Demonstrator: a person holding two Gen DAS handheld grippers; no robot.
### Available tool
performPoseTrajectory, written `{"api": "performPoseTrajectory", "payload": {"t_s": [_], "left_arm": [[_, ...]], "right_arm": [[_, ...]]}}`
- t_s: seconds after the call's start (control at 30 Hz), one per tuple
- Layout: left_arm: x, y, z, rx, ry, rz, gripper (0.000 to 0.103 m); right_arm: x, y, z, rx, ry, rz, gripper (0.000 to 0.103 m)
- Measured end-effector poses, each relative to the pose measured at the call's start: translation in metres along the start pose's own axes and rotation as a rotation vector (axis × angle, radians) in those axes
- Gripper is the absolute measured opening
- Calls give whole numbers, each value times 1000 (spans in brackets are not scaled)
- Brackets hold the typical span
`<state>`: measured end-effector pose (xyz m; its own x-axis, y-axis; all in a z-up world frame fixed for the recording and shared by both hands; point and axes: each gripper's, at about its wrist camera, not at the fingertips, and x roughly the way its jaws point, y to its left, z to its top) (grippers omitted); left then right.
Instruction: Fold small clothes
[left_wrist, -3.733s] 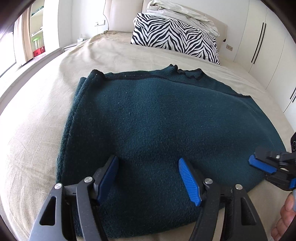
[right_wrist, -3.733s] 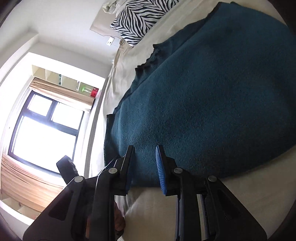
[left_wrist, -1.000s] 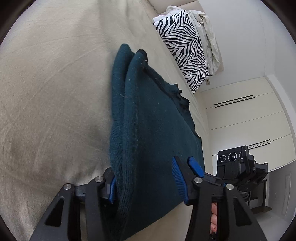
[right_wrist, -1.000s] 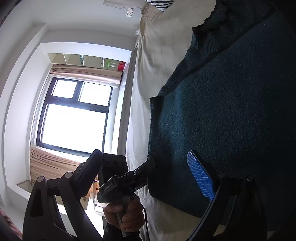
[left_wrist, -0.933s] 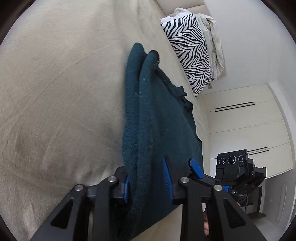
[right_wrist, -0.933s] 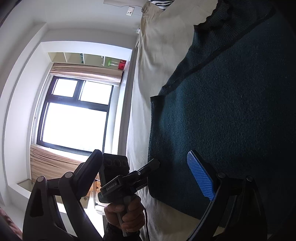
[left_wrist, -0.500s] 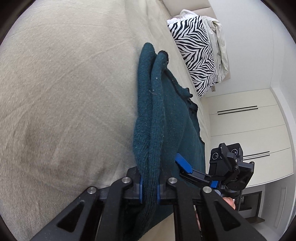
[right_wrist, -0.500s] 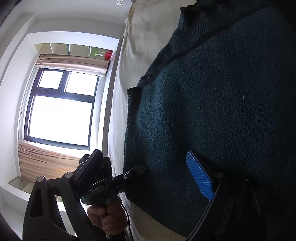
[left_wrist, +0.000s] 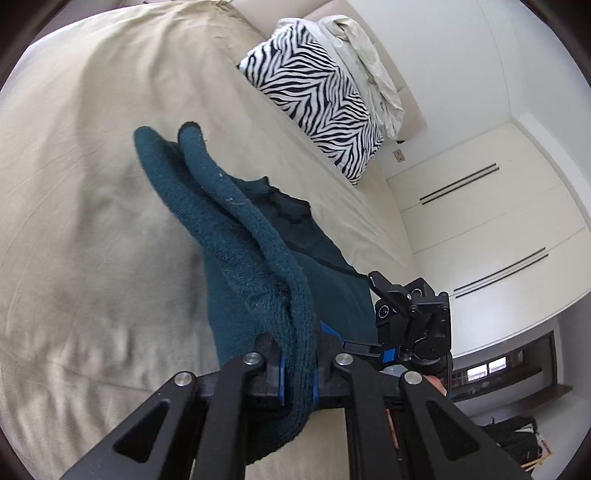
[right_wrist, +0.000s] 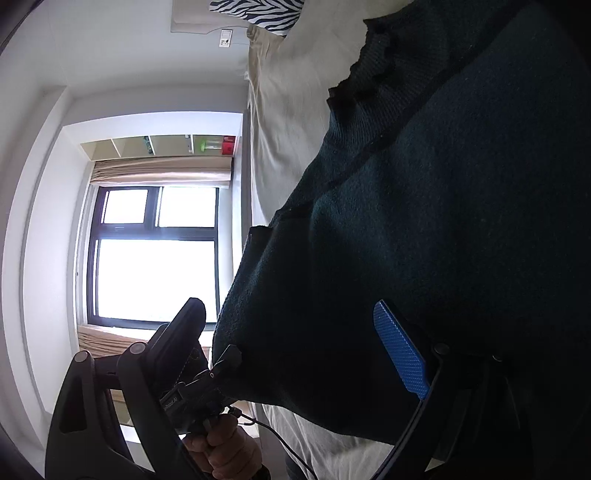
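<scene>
A dark teal knit sweater (left_wrist: 236, 236) lies on the beige bed (left_wrist: 92, 192). My left gripper (left_wrist: 297, 380) is shut on its doubled near edge and holds that edge up off the sheet. In the right wrist view the sweater (right_wrist: 424, 221) fills the right side, and my right gripper (right_wrist: 288, 310) stands open, jaws wide apart. Its blue pad (right_wrist: 400, 354) lies against the knit, and its black finger (right_wrist: 184, 332) is clear of the cloth. The right gripper (left_wrist: 352, 306) also shows at the sweater's far side in the left wrist view. The left gripper (right_wrist: 207, 380) pinches the sweater's corner.
A zebra-print pillow (left_wrist: 314, 103) and a crumpled pale cover (left_wrist: 365, 62) sit at the head of the bed. White wardrobe doors (left_wrist: 498, 229) stand beyond it. A bright window (right_wrist: 155, 258) is on the other side. A person's hand (right_wrist: 221, 450) grips the left tool.
The left jaws closed on the sweater's doubled edge and lifted it off the bed. The right gripper moved in along the sweater, its jaws still wide.
</scene>
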<state>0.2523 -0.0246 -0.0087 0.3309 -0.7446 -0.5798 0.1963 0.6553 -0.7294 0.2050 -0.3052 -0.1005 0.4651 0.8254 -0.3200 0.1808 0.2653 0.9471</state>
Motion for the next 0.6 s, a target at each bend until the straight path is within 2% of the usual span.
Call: {"api": "performPoseTrajectory", "payload": {"t_s": [0.1, 0.27, 0.33, 0.4, 0.43, 0.5, 0.53, 0.6], "left_arm": [[38, -42, -8, 94, 43, 19, 10], [120, -85, -34, 165, 137, -5, 10], [153, -100, -45, 218, 154, 37, 11], [182, -107, -59, 243, 203, 83, 19], [188, -110, -65, 252, 226, 82, 25], [181, -115, -75, 284, 209, 47, 37], [172, -116, -81, 293, 203, 20, 48], [152, -115, -85, 292, 186, -42, 49]], "right_arm": [[-41, -15, 16, 22, -39, 22, 93], [-104, -43, 42, 75, -110, 66, 93], [-120, -49, 47, 76, -120, 67, 93], [-135, -54, 54, 76, -129, 68, 93], [-141, -56, 56, 79, -136, 66, 93], [-151, -60, 60, 88, -149, 59, 93], [-155, -63, 63, 90, -153, 55, 93], [-152, -64, 60, 82, -145, 50, 93]]}}
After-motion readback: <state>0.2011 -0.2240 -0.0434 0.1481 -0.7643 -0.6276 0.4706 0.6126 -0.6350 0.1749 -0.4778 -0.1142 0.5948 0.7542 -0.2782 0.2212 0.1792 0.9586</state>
